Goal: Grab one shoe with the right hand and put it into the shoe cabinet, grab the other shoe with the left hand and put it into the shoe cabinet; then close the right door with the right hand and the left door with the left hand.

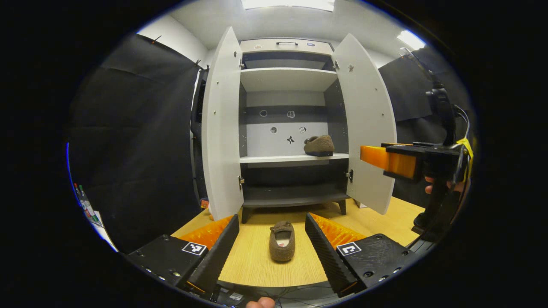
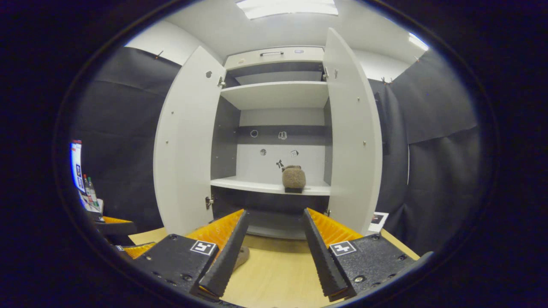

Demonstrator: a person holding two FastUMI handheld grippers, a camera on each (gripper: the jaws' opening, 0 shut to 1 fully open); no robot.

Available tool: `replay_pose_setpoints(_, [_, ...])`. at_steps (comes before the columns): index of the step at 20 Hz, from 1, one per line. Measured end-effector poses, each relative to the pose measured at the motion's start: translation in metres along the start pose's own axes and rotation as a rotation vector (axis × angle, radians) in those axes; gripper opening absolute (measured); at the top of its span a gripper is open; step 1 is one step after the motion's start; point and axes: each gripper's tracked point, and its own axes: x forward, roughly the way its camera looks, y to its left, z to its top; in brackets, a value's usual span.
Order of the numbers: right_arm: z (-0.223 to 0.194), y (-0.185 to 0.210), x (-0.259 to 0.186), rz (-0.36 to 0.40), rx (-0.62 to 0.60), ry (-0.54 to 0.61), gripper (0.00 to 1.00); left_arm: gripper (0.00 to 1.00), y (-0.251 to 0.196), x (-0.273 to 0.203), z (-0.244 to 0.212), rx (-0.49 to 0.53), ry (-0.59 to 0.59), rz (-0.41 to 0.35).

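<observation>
The white shoe cabinet (image 1: 287, 79) (image 2: 278, 94) stands with both doors swung wide. One brown slipper (image 1: 319, 146) (image 2: 293, 177) rests on its middle shelf, toward the right. The other brown slipper (image 1: 282, 241) lies on the wooden floor in front of the cabinet, between the fingers of my left gripper (image 1: 271, 233), which is open and not touching it. My right gripper (image 2: 273, 231) is open and holds nothing; in the left gripper view it hovers at the right (image 1: 387, 160), near the right door (image 1: 368, 124). A sliver of the floor slipper (image 2: 242, 256) peeks from behind its left finger.
The left door (image 1: 220, 128) (image 2: 184, 149) and right door (image 2: 353, 128) jut out toward me on either side. Black cloth walls close in left and right. Bottles (image 1: 85, 205) stand at the far left. A paper sheet (image 2: 377, 220) lies on the floor at the right.
</observation>
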Motion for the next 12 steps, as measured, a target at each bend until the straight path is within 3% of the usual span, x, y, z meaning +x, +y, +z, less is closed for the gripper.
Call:
replay_pose_setpoints(6, [-0.01, -0.019, -0.032, -0.061, 0.07, 0.023, 0.82, 0.96, -0.011, 0.038, -0.016, -0.065, 0.067, -0.075])
replay_pose_setpoints(9, [-0.022, -0.031, -0.044, -0.116, 0.081, 0.038, 0.82, 0.95, -0.008, 0.084, -0.052, -0.09, 0.16, -0.099])
replay_pose_setpoints(12, [-0.037, -0.037, -0.05, -0.152, 0.076, 0.074, 0.82, 0.96, 0.007, 0.139, -0.096, -0.067, 0.247, -0.072])
